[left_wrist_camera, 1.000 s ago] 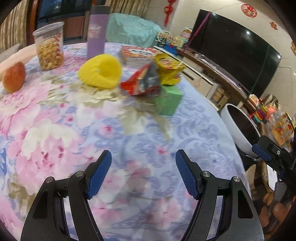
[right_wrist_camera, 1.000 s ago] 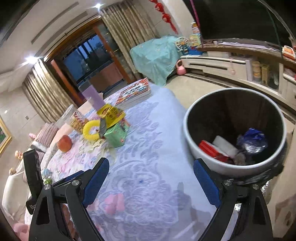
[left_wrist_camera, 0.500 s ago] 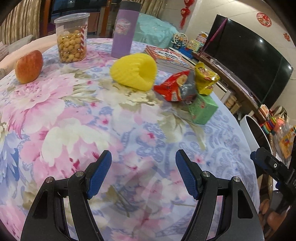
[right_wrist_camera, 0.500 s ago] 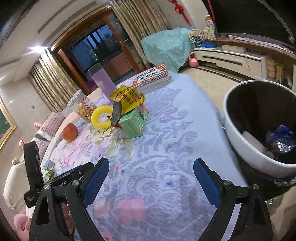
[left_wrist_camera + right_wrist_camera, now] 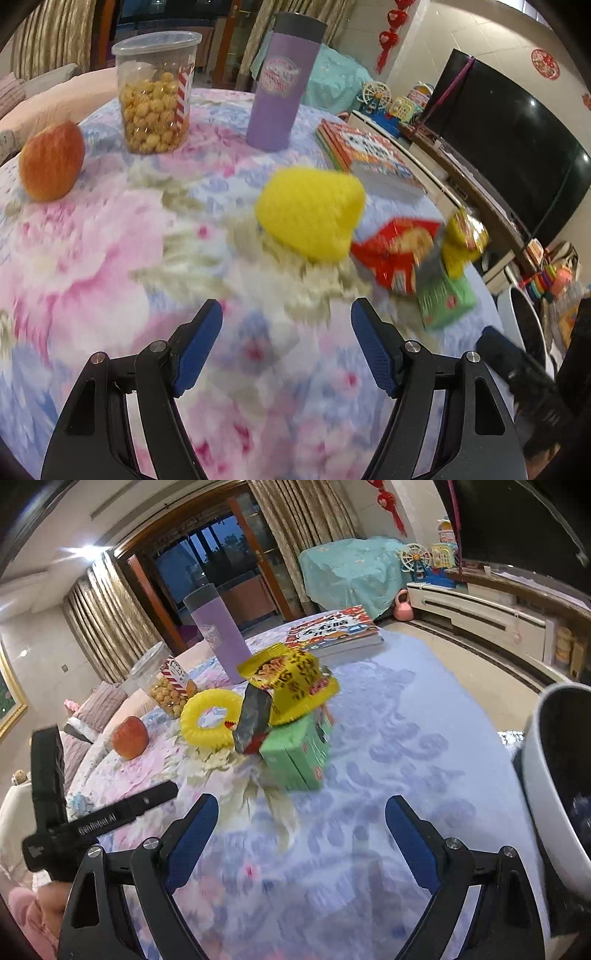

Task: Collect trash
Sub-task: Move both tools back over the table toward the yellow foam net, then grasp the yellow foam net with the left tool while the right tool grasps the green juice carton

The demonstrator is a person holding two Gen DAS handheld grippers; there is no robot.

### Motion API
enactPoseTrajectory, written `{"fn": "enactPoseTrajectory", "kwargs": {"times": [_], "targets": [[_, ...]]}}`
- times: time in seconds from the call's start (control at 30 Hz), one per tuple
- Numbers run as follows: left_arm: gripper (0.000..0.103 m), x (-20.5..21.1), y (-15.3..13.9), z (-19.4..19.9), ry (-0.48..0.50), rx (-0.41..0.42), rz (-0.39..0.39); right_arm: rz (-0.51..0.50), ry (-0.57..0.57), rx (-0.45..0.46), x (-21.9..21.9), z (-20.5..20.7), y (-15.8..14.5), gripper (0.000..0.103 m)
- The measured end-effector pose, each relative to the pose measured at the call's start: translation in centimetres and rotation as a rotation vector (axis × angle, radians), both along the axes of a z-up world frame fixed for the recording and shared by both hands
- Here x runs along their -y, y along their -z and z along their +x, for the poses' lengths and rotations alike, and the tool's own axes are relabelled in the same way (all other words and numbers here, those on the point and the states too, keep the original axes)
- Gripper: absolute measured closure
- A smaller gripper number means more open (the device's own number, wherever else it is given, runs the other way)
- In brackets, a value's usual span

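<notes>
In the left wrist view, going left to right, an apple (image 5: 51, 166) is sitting at the left edge, a popcorn tub (image 5: 157, 90) and a purple tumbler (image 5: 282, 83) are standing in the upper middle, and a yellow foam sleeve (image 5: 310, 212) is lying at center. The trash is lying right of it: a red snack wrapper (image 5: 397, 254), a yellow snack bag (image 5: 463, 240) and a green carton (image 5: 445, 301), bunched and touching. The left gripper (image 5: 286, 345) is hovering over the floral tablecloth (image 5: 92, 258) at bottom center, fingers spread wide and holding nothing.

The risk, as I judge it, is crowding. The wrappers are leaning on the carton and one another, so a closing grip may be catching two pieces, or nudging the foam sleeve, which may not be trash at all. Crinkly film could also be slipping out of the pads on the carry. The left view is blurring, so aim looks uncertain.

The right wrist view is showing what the left barely shows: the white bin (image 5: 554, 775) at its right edge, beside the table, with something dark inside. It is also showing the sleeve as a ring and the books (image 5: 336, 633) behind the pile. The right gripper (image 5: 301, 830) is also spread and empty, with the pile just ahead, above center.
</notes>
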State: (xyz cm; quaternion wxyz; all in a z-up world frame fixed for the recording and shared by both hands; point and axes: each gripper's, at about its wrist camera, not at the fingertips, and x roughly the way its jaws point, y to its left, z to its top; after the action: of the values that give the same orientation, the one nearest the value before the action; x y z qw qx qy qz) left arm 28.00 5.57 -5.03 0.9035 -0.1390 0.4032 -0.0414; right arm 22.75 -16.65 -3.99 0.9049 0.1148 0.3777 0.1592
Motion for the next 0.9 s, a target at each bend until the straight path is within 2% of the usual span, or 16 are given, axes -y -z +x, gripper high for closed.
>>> {"fn": "enactPoseTrajectory", "kwargs": {"times": [0.27,0.37,0.43,0.47,0.5,0.53,0.57,0.63,0.9], "targets": [[0.027,0.2,0.1,4.9,0.055,0.003,0.018,-0.038,0.024,-0.013,-1.6,3.3,0.8,0.029],[0.028,0.5,0.9,5.8,0.073,-0.007,0.033,-0.040,0.045,-0.014,-1.5,4.4,0.9,0.032],[0.046,1.0,1.4,6.0,0.097,-0.012,0.042,-0.040,0.054,-0.013,-1.4,5.0,1.1,0.038],[0.068,1.2,1.7,6.1,0.111,-0.021,0.049,-0.039,0.056,-0.017,-1.5,5.2,1.3,0.047],[0.078,1.4,1.9,6.1,0.127,-0.034,0.053,-0.037,0.053,-0.027,-1.6,5.4,1.6,0.059],[0.083,1.4,2.0,6.0,0.131,-0.034,0.049,-0.037,0.047,-0.036,-1.7,5.4,1.9,0.065],[0.085,1.4,1.9,5.7,0.134,-0.029,0.045,-0.041,0.046,-0.040,-1.8,5.4,2.0,0.070],[0.089,1.4,1.5,4.9,0.128,-0.017,0.049,-0.039,0.044,-0.033,-1.6,4.6,1.9,0.070],[0.090,0.6,0.5,-1.9,0.040,-0.021,0.005,0.017,-0.010,-0.040,0.2,0.6,1.4,0.070]]}}
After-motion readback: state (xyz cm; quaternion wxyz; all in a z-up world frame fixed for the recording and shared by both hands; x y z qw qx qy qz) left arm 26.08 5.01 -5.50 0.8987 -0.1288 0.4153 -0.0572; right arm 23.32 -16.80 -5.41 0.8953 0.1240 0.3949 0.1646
